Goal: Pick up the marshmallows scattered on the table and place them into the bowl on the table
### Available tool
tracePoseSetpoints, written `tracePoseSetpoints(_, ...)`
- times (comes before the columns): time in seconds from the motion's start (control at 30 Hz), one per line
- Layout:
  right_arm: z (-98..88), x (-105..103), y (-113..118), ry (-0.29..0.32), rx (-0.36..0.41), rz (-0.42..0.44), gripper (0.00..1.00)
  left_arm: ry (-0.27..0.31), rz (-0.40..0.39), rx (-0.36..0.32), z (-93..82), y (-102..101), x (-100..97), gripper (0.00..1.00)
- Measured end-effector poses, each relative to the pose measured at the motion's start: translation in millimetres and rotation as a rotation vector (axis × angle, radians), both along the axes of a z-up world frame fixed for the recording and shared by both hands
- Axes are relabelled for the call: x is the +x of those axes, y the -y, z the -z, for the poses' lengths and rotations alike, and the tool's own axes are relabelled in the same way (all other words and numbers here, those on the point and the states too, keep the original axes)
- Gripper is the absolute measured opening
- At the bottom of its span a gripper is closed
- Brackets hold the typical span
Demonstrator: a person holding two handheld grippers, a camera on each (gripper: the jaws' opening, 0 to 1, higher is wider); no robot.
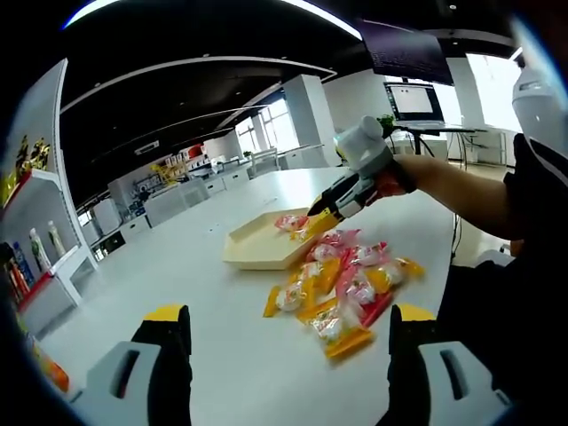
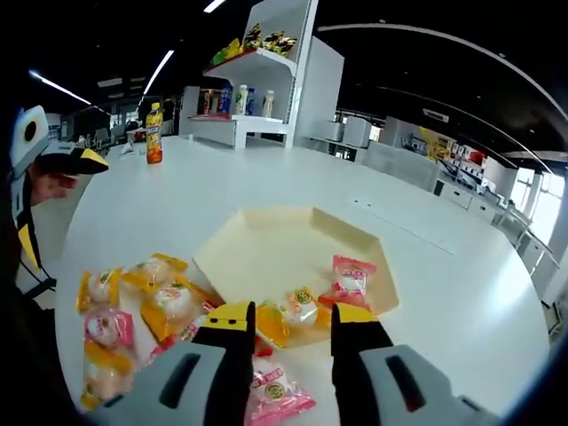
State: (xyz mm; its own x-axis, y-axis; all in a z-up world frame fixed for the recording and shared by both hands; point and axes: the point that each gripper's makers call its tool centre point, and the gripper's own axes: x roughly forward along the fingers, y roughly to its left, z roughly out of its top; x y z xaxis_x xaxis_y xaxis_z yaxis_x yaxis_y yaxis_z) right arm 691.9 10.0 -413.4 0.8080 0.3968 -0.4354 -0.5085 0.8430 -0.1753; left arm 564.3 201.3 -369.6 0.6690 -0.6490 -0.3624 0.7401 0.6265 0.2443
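The bowl is a shallow cream hexagonal tray (image 2: 266, 253) (image 1: 248, 250) on the white table. One pink-wrapped marshmallow (image 2: 351, 280) (image 1: 291, 222) lies inside it. My right gripper (image 2: 291, 321) (image 1: 327, 209) hovers at the tray's near rim, shut on a yellow-wrapped marshmallow (image 2: 297, 312) (image 1: 316, 227). Several more yellow and pink wrapped marshmallows (image 1: 346, 288) (image 2: 155, 297) lie heaped on the table beside the tray. My left gripper (image 1: 288, 327) is held back from the heap, jaws wide open with nothing between them. It also shows at the left edge (image 2: 75, 161) of the right gripper view.
An orange drink bottle (image 2: 154, 133) stands at the far end of the table. White shelves of goods (image 2: 257, 75) (image 1: 35, 253) stand beyond. The person's dark-sleeved arm (image 1: 470, 191) reaches over the table's edge. Bare tabletop (image 2: 426, 266) surrounds the tray.
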Motion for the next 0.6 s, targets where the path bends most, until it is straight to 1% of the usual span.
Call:
tracePoseSetpoints(0.1, -1.4, -4, 0, 0.006, 0.013, -0.002, 0.37, 0.0, -0.003, 0.0, -0.3, -1, -1.0, 0.92)
tracePoseSetpoints(0.17, -3.7, -7, 0, 0.013, 0.028, -0.007, 0.42, 0.002, -0.005, 0.001, -0.9, -1, -1.5, 0.92)
tracePoseSetpoints(0.27, -7.4, -10, 1, 0.022, 0.045, -0.001, 0.46, 0.007, -0.006, 0.002, -2.4, -1, -2.5, 0.92)
tracePoseSetpoints(0.3, -9.9, -11, 3, 0.037, 0.041, 0.006, 0.47, 0.009, -0.005, 0.002, -3.0, 0, -3.1, 0.92)
tracePoseSetpoints(0.33, -14.8, -12, 4, 0.073, 0.025, 0.006, 0.48, 0.01, -0.003, 0.0, -3.7, 0, -3.8, 0.92)
tracePoseSetpoints(0.37, -15.6, -12, 4, 0.078, 0.024, 0.006, 0.48, 0.01, -0.003, 0.0, -3.8, 0, -3.9, 0.92)
tracePoseSetpoints(0.43, -19.8, -18, 5, 0.083, 0.046, 0.011, 0.51, 0.011, -0.003, 0.001, -4.1, 1, -4.7, 0.92)
tracePoseSetpoints(0.53, -25.2, -25, 5, 0.088, 0.076, 0.014, 0.61, 0.014, -0.002, 0.004, -4.3, 1, -6.1, 0.92)
tracePoseSetpoints(0.6, -28.7, -29, 7, 0.093, 0.089, 0.015, 0.63, 0.015, -0.002, 0.004, -4.8, 1, -7.0, 0.92)
